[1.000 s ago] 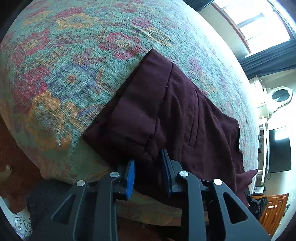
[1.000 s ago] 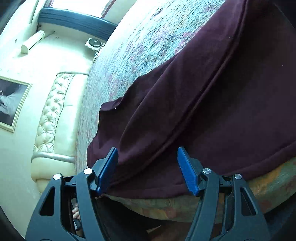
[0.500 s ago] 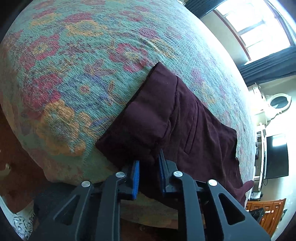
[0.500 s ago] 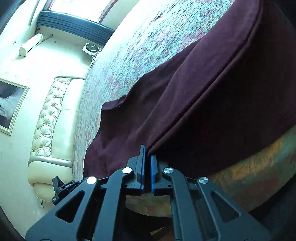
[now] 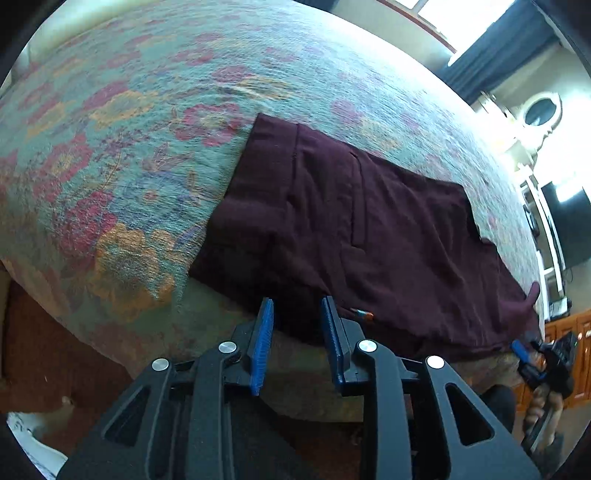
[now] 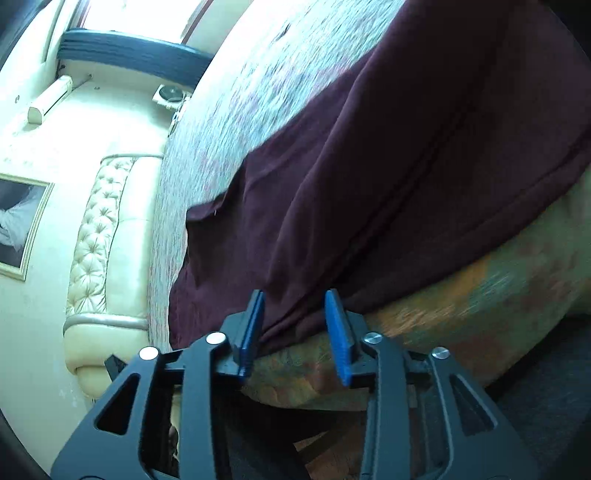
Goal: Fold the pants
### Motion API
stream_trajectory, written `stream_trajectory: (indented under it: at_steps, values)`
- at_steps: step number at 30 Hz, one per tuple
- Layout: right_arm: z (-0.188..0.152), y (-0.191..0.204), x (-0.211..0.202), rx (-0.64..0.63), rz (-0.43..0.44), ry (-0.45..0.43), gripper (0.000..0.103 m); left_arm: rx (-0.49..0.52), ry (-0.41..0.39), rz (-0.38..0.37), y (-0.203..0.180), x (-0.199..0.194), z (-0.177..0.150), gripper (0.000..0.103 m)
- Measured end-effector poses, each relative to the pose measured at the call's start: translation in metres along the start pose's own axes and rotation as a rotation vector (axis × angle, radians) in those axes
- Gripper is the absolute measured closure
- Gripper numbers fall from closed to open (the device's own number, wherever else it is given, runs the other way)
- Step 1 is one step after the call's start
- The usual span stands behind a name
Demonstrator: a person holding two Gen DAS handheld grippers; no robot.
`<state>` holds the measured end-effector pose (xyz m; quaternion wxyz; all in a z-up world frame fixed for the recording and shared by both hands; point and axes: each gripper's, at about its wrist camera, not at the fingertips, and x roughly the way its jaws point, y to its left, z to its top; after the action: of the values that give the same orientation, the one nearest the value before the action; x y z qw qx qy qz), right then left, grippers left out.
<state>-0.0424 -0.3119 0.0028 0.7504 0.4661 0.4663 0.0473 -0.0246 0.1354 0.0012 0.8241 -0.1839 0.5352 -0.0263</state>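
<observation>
Dark maroon pants (image 5: 362, 236) lie flat along the near edge of a bed with a floral cover (image 5: 147, 122), waistband to the left. My left gripper (image 5: 297, 312) is open just off the pants' near edge, holding nothing. In the right wrist view the pants (image 6: 388, 166) drape over the bed edge. My right gripper (image 6: 295, 299) is open with the pants' near hem just between its blue pads, not pinched. The right gripper also shows at the far right of the left wrist view (image 5: 532, 362).
The bed's side (image 6: 461, 306) drops below the pants. A cream tufted headboard (image 6: 96, 236) and a framed picture (image 6: 18, 225) are on the left. A dark TV (image 5: 569, 225), a round mirror (image 5: 541, 110) and a window (image 5: 461, 14) lie beyond the bed.
Both grippers closed on the pants' near edge half a second ago and have now opened. The left gripper has pulled back and the pants lie flatter and more spread out.
</observation>
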Motion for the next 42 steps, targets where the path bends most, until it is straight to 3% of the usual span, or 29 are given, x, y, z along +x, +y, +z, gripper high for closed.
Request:
stream_trajectory:
  at_steps: [1, 3, 5, 9, 15, 19, 22, 24, 26, 36, 42]
  values:
    - [0.016, -0.010, -0.016, 0.021, -0.008, -0.057, 0.063, 0.027, -0.010, 0.007, -0.009, -0.003, -0.002, 0.069]
    - [0.056, -0.039, -0.052, 0.084, -0.025, -0.195, 0.063, 0.065, -0.055, 0.017, -0.022, -0.008, -0.002, 0.048]
    - [0.091, -0.066, -0.084, 0.151, -0.048, -0.331, 0.063, 0.090, -0.096, 0.001, -0.035, -0.007, 0.003, 0.039]
    - [0.159, -0.116, -0.118, 0.272, -0.077, -0.502, 0.063, 0.067, -0.091, 0.026, -0.047, 0.013, 0.020, 0.038]
    - [0.215, -0.152, -0.102, 0.377, -0.105, -0.543, 0.063, -0.001, -0.052, 0.053, -0.049, 0.036, 0.026, 0.038]
    - [0.224, -0.155, -0.081, 0.401, -0.101, -0.554, 0.067, -0.018, -0.051, 0.067, -0.047, 0.040, 0.024, 0.037]
    - [0.224, -0.144, -0.065, 0.378, -0.096, -0.527, 0.077, -0.039, -0.054, 0.060, -0.045, 0.041, 0.024, 0.033]
    - [0.228, -0.142, -0.059, 0.372, -0.083, -0.494, 0.090, -0.041, -0.055, 0.066, -0.047, 0.043, 0.026, 0.031]
    - [0.226, -0.137, -0.063, 0.367, -0.078, -0.513, 0.096, -0.039, -0.057, 0.074, -0.048, 0.045, 0.026, 0.030]
    - [0.203, -0.097, -0.149, 0.270, -0.018, -0.617, 0.098, -0.018, -0.066, 0.079, -0.051, 0.046, 0.023, 0.027]
    - [0.172, -0.128, -0.179, 0.317, -0.063, -0.636, 0.099, -0.014, -0.067, 0.074, -0.052, 0.046, 0.022, 0.026]
